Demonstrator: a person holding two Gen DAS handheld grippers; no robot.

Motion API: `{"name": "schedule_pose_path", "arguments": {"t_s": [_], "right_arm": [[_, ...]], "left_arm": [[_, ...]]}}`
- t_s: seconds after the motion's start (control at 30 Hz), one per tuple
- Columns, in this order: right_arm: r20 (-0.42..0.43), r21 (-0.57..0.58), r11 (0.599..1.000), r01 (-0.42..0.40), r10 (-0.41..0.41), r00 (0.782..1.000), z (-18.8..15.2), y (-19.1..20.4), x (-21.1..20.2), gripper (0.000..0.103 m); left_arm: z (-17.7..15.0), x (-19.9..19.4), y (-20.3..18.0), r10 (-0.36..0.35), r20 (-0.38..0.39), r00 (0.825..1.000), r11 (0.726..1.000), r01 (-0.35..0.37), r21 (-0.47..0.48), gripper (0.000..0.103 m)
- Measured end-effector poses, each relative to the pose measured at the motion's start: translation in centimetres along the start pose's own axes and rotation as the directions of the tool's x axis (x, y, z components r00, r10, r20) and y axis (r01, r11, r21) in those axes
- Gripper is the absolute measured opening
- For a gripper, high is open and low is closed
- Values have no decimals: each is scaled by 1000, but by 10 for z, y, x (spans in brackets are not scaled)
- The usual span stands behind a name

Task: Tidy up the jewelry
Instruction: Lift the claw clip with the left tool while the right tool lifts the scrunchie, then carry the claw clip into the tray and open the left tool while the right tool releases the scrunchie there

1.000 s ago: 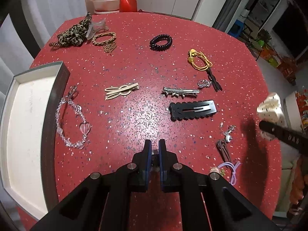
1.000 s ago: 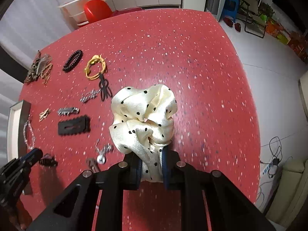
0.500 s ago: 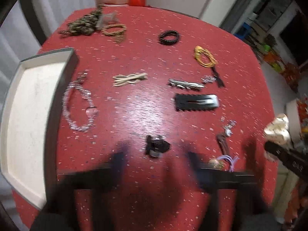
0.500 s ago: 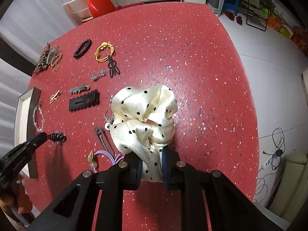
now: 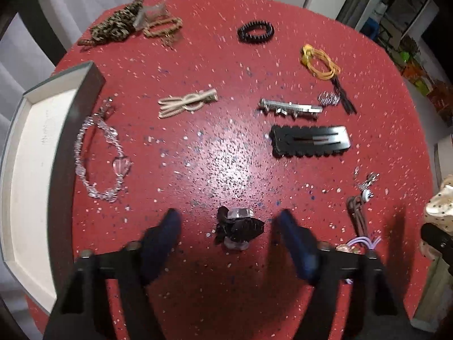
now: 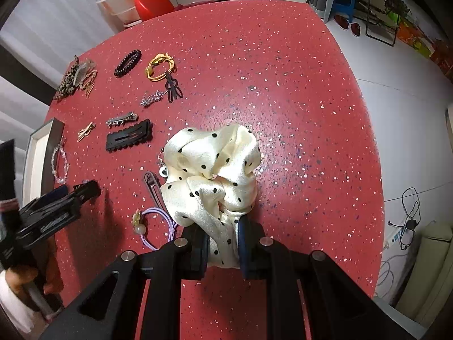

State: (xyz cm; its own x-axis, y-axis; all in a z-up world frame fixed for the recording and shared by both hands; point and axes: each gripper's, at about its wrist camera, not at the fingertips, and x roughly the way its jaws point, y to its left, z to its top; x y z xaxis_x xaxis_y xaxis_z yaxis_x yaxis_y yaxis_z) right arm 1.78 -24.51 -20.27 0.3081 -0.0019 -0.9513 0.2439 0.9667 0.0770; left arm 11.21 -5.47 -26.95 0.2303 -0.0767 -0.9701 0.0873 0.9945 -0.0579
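At far left we see the grey tray [image 5: 78,130] on the red table [image 5: 226,56], with a crystal bracelet [image 5: 99,155] lying just beside its wall. Our left gripper [image 5: 228,223] is spread wide, a small black claw clip [image 5: 240,226] lying loose on the table between its fingers. Beyond it lie a beige clip [image 5: 187,102], a silver clip [image 5: 290,108] and a black snap clip [image 5: 310,141]. At right, our right gripper [image 6: 223,245] pinches the cream polka-dot scrunchie [image 6: 212,170], which hides part of a brown clip [image 6: 153,185] and a lilac hair tie [image 6: 158,226].

Glossy satin scrunchie [image 6: 212,167], speckled tabletop [image 6: 283,70]
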Motion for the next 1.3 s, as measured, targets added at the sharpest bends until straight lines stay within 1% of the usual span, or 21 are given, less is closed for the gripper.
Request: {"name": "schedule_pose_path", "arguments": {"t_s": [0.03,0.07,0.1,0.13,0.2,0.23,0.27,0.33,0.5,0.53,0.7,0.77,0.93,1.1,1.23,1.3], "right_arm": [[-2,0,1000,0,0,1000,-1,0,0,19],[-3,2,1000,1,-1,1000,-2,-1,0,19],[-4,4,1000,1,-1,1000,-2,-1,0,19],[-6,6,1000,-1,1,1000,-3,-2,0,19],[-7,8,1000,-2,2,1000,-4,-2,-1,19],[-8,9,1000,-3,3,1000,-4,-2,-1,19],[-8,10,1000,-5,5,1000,-4,-2,-2,19],[-7,13,1000,-9,9,1000,-4,-2,-3,19],[-2,14,1000,-24,24,1000,-5,-3,-10,19],[-1,16,1000,-27,27,1000,-5,-4,-12,19],[1,16,999,-39,39,999,-6,-4,-20,19],[1,13,999,-45,45,999,-6,-3,-25,19],[-1,-21,998,-64,64,998,-8,3,-38,19],[-11,-79,993,-82,81,997,-10,20,-47,19],[-16,-141,986,-92,90,996,-11,43,-52,19],[-15,-153,983,-99,98,995,-11,57,-55,18]], "left_arm": [[0,-1,-2,15,14,1000,1000,-15,12,57],[0,-2,-3,16,19,1000,1000,-16,20,53],[1,-3,-4,17,21,1000,999,-17,27,44],[1,-3,-4,13,21,1000,999,-14,29,37],[2,-5,-3,-4,17,1000,1000,3,26,36],[2,-5,-3,-10,18,1000,1000,10,25,30],[3,-8,-2,-17,29,999,1000,16,26,28],[3,-10,-1,-40,19,999,999,40,23,27],[-1,-27,-1,-74,26,997,997,73,26,27],[-7,-32,0,-77,28,997,997,77,28,27],[-14,-52,2,-90,33,995,996,90,24,27],[-19,-66,1,-89,45,995,996,88,26,27],[-30,-97,4,-92,78,993,996,92,-7,27],[-44,-119,19,-68,99,993,995,75,-67,27],[-56,-133,44,-59,114,992,989,73,-127,27],[-60,-136,60,-49,115,992,988,65,-140,27]]}}
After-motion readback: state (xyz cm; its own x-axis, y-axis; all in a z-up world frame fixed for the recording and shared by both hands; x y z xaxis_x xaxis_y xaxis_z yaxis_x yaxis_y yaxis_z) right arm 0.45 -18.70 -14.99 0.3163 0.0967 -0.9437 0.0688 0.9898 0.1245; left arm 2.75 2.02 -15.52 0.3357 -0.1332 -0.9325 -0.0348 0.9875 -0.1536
